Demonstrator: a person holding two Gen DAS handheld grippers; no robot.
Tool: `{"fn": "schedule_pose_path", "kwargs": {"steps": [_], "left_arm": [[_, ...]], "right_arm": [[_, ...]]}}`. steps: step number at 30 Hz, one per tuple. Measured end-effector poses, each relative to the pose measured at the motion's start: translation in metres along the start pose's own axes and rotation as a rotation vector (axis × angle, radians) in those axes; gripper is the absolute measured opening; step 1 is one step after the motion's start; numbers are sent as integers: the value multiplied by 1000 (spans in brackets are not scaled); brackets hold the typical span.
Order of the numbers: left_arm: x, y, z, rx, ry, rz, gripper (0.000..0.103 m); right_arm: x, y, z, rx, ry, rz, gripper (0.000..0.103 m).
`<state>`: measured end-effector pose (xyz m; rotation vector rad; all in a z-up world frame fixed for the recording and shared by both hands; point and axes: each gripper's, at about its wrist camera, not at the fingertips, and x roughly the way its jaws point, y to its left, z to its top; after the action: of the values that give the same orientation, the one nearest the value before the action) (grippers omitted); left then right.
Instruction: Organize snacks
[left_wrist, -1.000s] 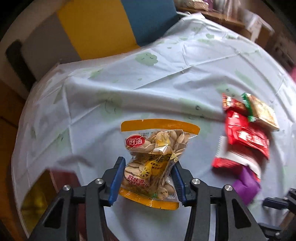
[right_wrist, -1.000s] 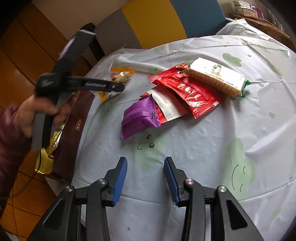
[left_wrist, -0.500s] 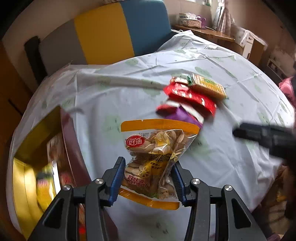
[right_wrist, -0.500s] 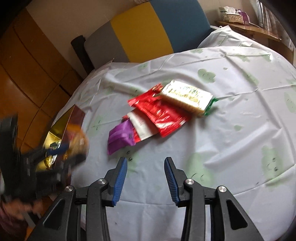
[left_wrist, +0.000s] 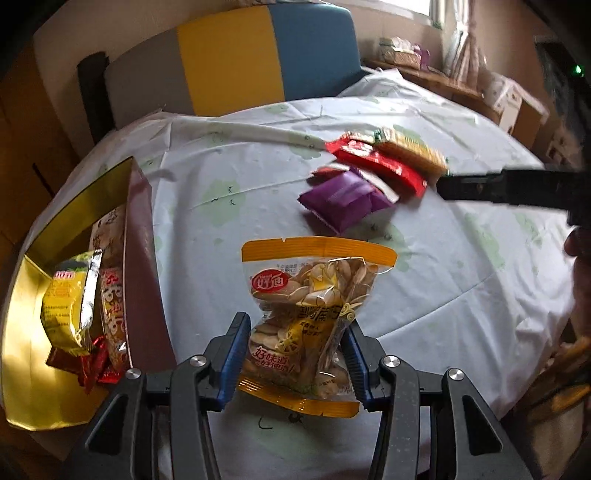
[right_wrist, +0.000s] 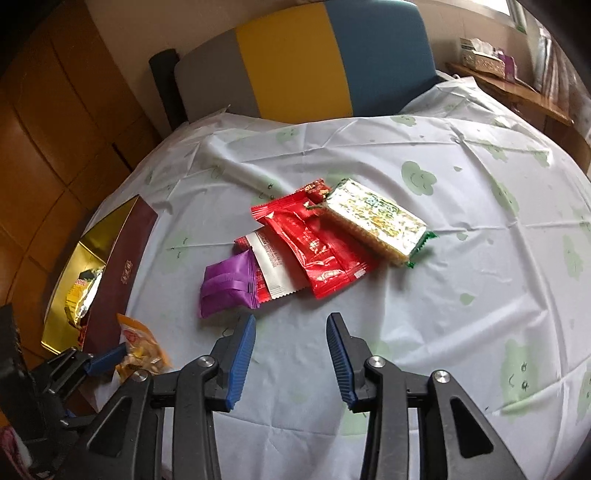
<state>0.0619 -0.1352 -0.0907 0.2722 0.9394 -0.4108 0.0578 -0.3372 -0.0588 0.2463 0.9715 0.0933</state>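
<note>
Orange-trimmed seed packet (left_wrist: 310, 317) pinched in left gripper (left_wrist: 291, 354), beside gold box (left_wrist: 37, 369), probably to drop in | right gripper (right_wrist: 291, 354) spread, empty, near purple packet (right_wrist: 229, 284), likely next.

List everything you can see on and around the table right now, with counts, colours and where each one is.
seed bag: 1, orange and clear, held in left tongs
purple packet: 1, purple, near end of pile
red packets: several, red, mid-pile, overlapping
cracker pack: 1, gold-green, far end of pile
box: 1, maroon, gold inside, table's edge, snacks inside
tablecloth: 1, white, green prints
chair: 1, grey-yellow-blue, behind table
left tongs: black, blue pads
right tongs: black, blue pads, empty
</note>
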Motion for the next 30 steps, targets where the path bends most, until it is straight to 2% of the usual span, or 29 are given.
{"fn": "schedule_pose_path", "kwargs": {"steps": [12,23,30], "left_arm": [[5,6,1,-35,8,-42,50],[8,12,-1,-61,-3,-82,50],[8,14,-2,-62,4,-97,50]], "right_arm": [[31,-11,19,-26,58,-8,40],[64,-22,51,-67,125,-16,40],[79,-16,68,-107,151,-23,40]]}}
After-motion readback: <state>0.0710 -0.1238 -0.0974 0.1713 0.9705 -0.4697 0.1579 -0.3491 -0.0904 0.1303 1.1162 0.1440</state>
